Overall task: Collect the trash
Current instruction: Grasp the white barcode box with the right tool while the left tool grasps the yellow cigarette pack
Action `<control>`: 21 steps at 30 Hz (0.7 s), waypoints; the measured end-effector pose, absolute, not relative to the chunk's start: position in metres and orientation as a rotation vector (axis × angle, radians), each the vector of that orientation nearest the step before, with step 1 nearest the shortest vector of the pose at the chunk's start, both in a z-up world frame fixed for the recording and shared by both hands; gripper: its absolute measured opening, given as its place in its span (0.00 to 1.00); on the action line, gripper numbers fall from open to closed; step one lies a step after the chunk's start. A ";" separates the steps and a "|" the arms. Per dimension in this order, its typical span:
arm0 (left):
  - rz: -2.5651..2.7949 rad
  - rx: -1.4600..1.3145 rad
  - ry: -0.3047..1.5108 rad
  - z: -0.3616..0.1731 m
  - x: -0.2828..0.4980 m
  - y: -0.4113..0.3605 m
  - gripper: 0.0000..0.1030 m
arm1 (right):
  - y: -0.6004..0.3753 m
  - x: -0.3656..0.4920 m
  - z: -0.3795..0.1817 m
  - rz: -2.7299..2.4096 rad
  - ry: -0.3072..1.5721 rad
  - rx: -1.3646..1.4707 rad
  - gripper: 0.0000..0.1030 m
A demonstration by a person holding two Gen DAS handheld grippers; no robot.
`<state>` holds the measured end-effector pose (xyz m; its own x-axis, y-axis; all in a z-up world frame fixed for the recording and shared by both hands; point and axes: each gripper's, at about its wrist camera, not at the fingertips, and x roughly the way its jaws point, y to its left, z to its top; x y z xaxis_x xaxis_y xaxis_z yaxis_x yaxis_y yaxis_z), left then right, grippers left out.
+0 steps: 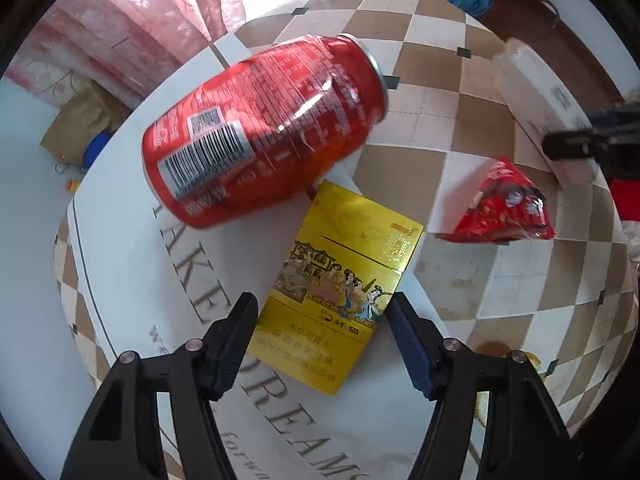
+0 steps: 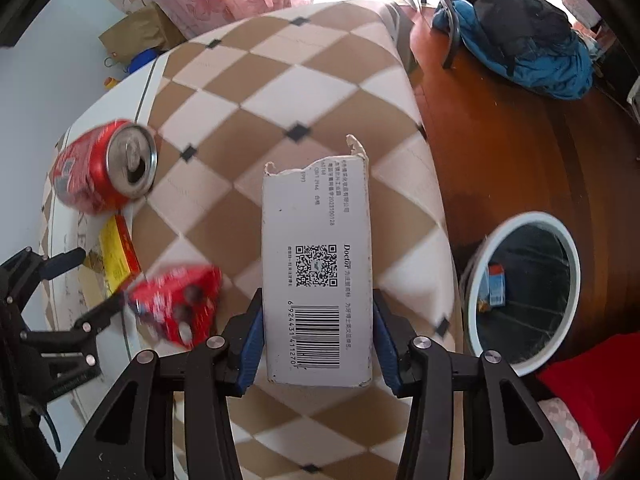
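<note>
**Collect trash: one box in hand, three items left on the table**

Near: your right gripper [image 2: 318, 326] is clamped on the white carton [image 2: 316, 268], blue pads pressed against both long sides near the barcode end. Torn end points away from you. It looks lifted off the checkered tablecloth [image 2: 280, 92], though contact underneath can't be ruled out.

Your left gripper [image 1: 322, 322] is spread wide, holding nothing. Its fingers straddle the near end of the yellow cigarette pack [image 1: 340, 280], which lies flat on the white printed mat [image 1: 132, 264]. Pads are not touching it yet.

Further out: the red can [image 1: 260, 128] lies on its side just beyond the pack, opened top facing the right gripper's side. The red crumpled wrapper [image 1: 502, 210] sits on the cloth between the two grippers.

Off the table, to your right: the trash bin [image 2: 480, 280] on the wood floor. There's already a small box or two inside, so some trash appears binned.

Left, by my read: drop the carton in the bin, then pack, wrapper, can. Roughly a third done.
</note>
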<state>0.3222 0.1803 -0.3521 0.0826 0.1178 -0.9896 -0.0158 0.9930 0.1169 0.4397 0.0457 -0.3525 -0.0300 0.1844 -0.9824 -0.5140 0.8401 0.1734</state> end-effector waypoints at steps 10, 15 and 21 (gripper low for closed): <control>0.446 -0.451 1.456 -0.351 0.250 0.211 0.62 | 0.007 0.382 -0.357 0.596 1.581 -0.245 0.50; 0.377 -0.259 1.488 -0.363 0.252 0.204 0.63 | -0.001 0.376 -0.357 0.608 1.635 -0.152 0.71; 0.298 -0.214 1.500 -0.369 0.260 0.206 0.68 | 0.008 0.381 -0.352 0.562 1.555 -0.220 0.71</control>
